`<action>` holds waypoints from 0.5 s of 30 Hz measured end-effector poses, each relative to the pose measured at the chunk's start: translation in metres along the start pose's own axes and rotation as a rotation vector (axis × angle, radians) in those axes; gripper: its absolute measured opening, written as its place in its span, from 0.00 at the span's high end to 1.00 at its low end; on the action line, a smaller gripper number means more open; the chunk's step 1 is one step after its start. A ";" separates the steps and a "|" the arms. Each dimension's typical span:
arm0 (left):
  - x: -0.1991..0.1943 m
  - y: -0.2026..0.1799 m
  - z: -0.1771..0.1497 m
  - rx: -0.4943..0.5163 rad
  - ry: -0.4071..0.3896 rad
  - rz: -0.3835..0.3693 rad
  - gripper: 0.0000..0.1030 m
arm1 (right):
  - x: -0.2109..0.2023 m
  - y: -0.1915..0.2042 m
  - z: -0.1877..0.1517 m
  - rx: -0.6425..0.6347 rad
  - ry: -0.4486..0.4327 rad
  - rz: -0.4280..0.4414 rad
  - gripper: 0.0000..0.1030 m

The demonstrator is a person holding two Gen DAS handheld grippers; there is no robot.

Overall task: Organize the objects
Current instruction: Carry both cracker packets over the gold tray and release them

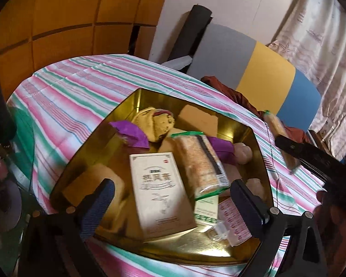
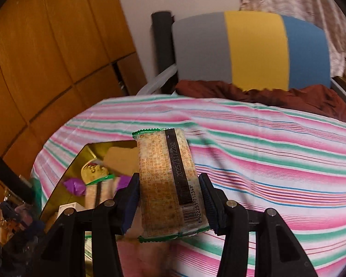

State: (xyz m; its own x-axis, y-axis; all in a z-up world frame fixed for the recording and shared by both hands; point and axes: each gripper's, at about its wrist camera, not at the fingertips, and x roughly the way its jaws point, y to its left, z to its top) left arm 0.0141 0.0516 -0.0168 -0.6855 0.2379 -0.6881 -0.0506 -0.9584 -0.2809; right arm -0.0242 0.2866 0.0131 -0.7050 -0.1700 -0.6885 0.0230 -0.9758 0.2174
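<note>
A gold tray [image 1: 191,249] lies on the striped tablecloth [image 1: 76,87] and holds a white box [image 1: 159,191], a green-edged cracker pack [image 1: 203,161], purple wrappers [image 1: 131,133], a cookie pack [image 1: 156,122] and a pink sachet [image 1: 233,221]. My left gripper [image 1: 173,205] hovers open over the tray's near side, fingers wide apart and touching nothing, with the white box below the gap. My right gripper [image 2: 168,198] is shut on a second cracker pack [image 2: 168,180], held upright above the cloth, just right of the tray [image 2: 64,173]. The same pack [image 1: 275,121] shows past the tray's right rim.
A chair with a grey, yellow and blue back [image 2: 253,50] stands behind the table, with a dark red cloth [image 2: 288,97] on its seat. Wooden cabinets [image 2: 46,57] line the left. Dark clutter [image 2: 11,219] sits at the table's left edge. Striped cloth [image 2: 276,161] stretches right of the tray.
</note>
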 end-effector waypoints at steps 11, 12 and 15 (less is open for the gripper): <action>-0.001 0.018 -0.001 -0.038 0.010 0.023 0.02 | 0.050 0.024 0.014 0.016 0.117 -0.073 0.41; -0.001 0.019 -0.001 -0.041 0.011 0.028 0.02 | 0.048 0.023 0.013 0.018 0.119 -0.081 0.39; -0.003 0.020 -0.001 -0.048 0.011 0.029 0.02 | 0.041 0.019 0.008 0.031 0.105 -0.074 0.38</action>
State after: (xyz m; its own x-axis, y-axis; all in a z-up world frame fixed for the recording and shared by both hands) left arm 0.0157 0.0321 -0.0212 -0.6783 0.2124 -0.7034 0.0040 -0.9562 -0.2925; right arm -0.0584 0.2618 -0.0050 -0.6255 -0.1130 -0.7720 -0.0496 -0.9817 0.1839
